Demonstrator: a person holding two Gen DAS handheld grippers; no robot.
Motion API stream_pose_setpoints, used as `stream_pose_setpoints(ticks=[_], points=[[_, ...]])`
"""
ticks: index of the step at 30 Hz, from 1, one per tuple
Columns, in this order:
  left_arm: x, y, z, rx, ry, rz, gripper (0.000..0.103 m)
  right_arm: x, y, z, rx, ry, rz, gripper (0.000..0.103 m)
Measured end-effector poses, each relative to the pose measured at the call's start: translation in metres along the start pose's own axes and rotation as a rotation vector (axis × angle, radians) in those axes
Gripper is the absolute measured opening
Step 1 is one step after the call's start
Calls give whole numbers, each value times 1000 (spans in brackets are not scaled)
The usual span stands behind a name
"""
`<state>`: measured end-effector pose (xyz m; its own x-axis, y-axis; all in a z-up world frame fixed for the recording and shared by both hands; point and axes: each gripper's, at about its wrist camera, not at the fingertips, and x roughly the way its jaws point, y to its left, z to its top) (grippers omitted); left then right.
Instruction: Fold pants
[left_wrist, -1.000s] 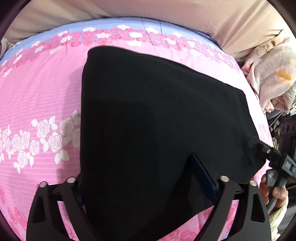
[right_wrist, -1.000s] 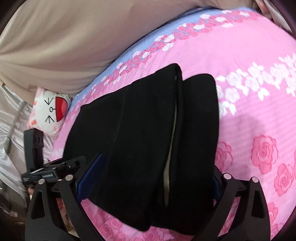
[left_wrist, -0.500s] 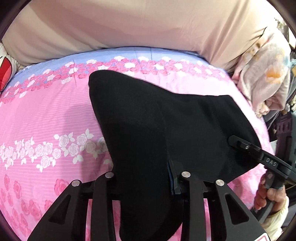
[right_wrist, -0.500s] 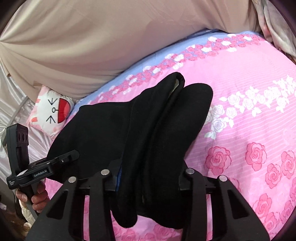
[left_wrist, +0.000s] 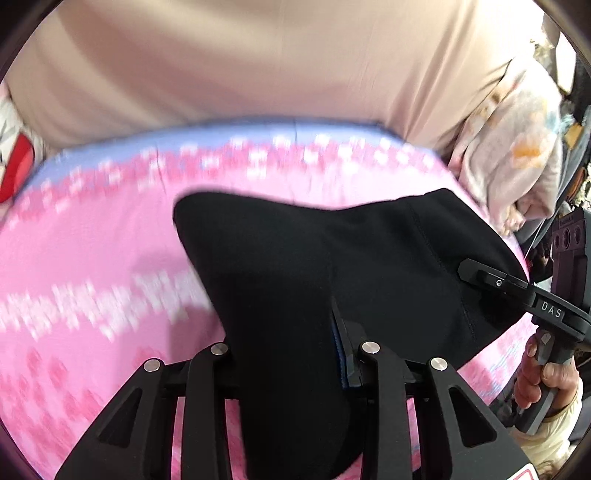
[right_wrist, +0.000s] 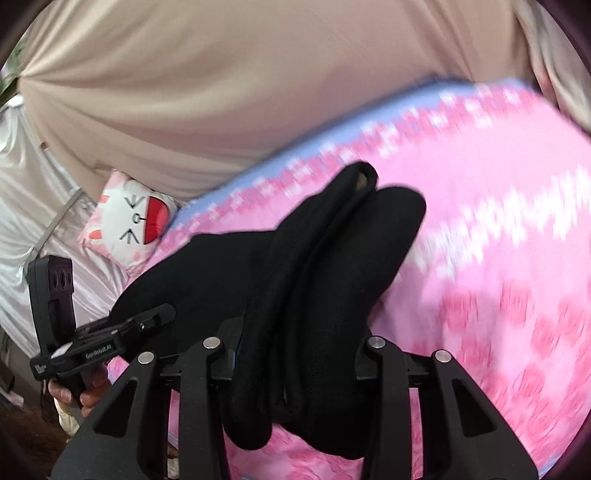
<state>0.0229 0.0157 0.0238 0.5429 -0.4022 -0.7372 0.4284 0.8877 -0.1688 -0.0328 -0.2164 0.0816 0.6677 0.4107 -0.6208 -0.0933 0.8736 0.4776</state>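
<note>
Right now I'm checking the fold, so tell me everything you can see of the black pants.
The black pants look like soft, matte knit, with a stitched seam near one edge. They are bunched into thick folds and lifted partly off the pink floral bedsheet. The left hand-held gripper is clamped on one bunched part, the right hand-held gripper on another with two rolled layers. A pale lining shows at the far tip in the right wrist view.

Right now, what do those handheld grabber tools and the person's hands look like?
Both are matte black plastic with silver rivets. The left gripper shows a blue pad; the right gripper matches it. One handle reads DAS. A bare hand with a cream sleeve grips it.
</note>
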Motion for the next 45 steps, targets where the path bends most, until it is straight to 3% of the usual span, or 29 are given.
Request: stream_pose_setpoints(ticks=[6, 11, 17, 22, 23, 24, 25, 26, 27, 28, 33, 35, 38, 45], points=[[-38, 7, 65, 58, -195, 48, 29, 0, 36, 71, -129, -122, 25, 36], [-20, 29, 117, 54, -269, 105, 29, 48, 32, 129, -141, -166, 52, 36], [65, 78, 162, -10, -216, 142, 29, 143, -2, 158, -113, -130, 37, 36], [179, 118, 155, -38, -64, 189, 30, 240, -59, 144, -34, 18, -40, 37], [196, 124, 149, -47, -26, 202, 33, 253, -67, 138, -26, 47, -67, 43], [208, 128, 143, -47, -9, 221, 42, 258, -77, 132, 0, 49, -47, 49], [212, 129, 134, -35, -33, 245, 47, 257, -87, 132, 62, 65, -10, 59], [211, 128, 130, -20, -57, 268, 63, 255, -93, 134, 101, 71, 8, 64], [205, 126, 125, 3, -76, 345, 82, 247, -98, 135, 138, 65, 9, 65], [199, 126, 123, 14, -84, 382, 86, 235, -99, 137, 144, 42, -2, 65], [136, 121, 105, 30, -81, 535, 86, 141, -77, 129, 88, -107, -104, 69], [110, 121, 91, 12, -71, 522, 86, 108, -63, 113, 51, -134, -142, 78], [77, 116, 61, -33, -47, 478, 86, 67, -32, 78, -38, -144, -229, 81], [54, 77, 5, -69, -42, 524, 86, 51, 11, 12, -145, -88, -311, 86]])
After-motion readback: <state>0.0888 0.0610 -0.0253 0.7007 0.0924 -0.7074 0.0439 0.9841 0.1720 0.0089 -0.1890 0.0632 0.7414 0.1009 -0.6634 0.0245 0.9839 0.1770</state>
